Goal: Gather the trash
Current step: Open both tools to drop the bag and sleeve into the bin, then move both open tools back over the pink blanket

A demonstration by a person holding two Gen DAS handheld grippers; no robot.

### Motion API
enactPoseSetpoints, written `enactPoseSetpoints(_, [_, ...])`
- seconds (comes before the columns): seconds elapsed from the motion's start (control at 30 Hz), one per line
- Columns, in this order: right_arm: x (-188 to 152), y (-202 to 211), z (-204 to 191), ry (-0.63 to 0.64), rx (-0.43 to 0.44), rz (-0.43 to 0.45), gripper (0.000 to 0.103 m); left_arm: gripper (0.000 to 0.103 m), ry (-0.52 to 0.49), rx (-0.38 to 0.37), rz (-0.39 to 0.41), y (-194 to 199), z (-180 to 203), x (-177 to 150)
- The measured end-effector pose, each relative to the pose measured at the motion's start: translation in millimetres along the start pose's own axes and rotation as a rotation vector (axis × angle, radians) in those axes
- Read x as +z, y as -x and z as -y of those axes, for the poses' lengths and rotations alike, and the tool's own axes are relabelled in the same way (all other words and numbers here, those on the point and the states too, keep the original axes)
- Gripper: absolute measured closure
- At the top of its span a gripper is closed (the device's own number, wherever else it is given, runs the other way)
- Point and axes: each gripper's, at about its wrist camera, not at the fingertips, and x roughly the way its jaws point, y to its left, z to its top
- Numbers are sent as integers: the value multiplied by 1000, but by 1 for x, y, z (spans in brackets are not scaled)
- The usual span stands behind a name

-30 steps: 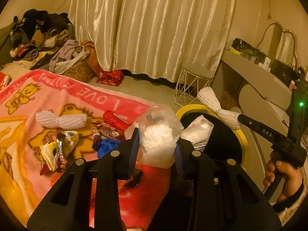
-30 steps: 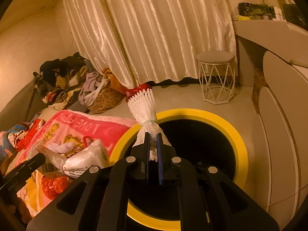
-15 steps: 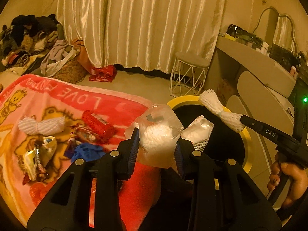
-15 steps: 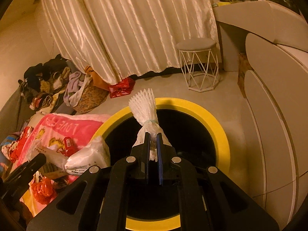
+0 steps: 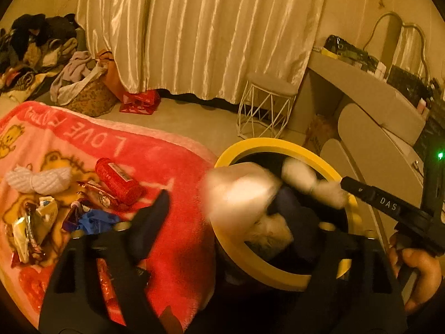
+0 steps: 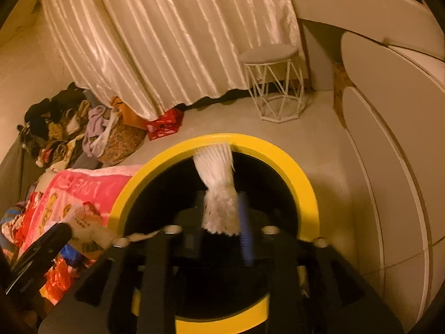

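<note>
My left gripper [image 5: 225, 203] is over the near rim of the black bin with the yellow rim [image 5: 278, 142], and its jaws are opening wide. The clear plastic bag of white scraps [image 5: 239, 192] is a blur between them, loose from both pads. My right gripper [image 6: 221, 208] hangs over the bin [image 6: 281, 153]; its jaws are opening too. The white foam net [image 6: 219, 192] sits blurred between them, beside the blue pad [image 6: 244, 231]. On the pink blanket [image 5: 178, 161] lie a red wrapper roll [image 5: 118, 181], another foam net [image 5: 39, 179], snack wrappers [image 5: 33, 222] and a blue glove [image 5: 94, 221].
A white wire stool [image 5: 267, 105] stands behind the bin by the curtain. A pale vanity desk [image 5: 370, 103] with rounded drawers runs along the right. A laundry pile [image 5: 33, 47], a woven basket [image 5: 86, 97] and a red bag [image 5: 140, 100] sit at the back left.
Both pairs of jaws have spread apart. The bag has come free of the left pads and the foam net of the right ones; both are now blurred over the bin's mouth.
</note>
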Motion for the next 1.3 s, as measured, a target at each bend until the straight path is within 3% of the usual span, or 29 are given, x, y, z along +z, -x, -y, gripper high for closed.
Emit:
enactPoseSetpoints(0.07, [-1, -1, -1, -2, -2, -2, 62, 13, 22, -2, 7, 3, -4, -1])
enactPoseSetpoints(0.17, [-2, 1, -6, 5, 6, 2, 55, 11, 50, -5, 22, 9, -11, -1])
enactPoseSetpoints(0.67, [-9, 18, -66, 146, 86, 70, 41, 11, 160, 50, 94, 47, -52, -2])
enactPoseSetpoints(1.3, [-34, 41, -139, 299, 216, 102, 35, 11, 256, 150, 176, 88, -103, -7])
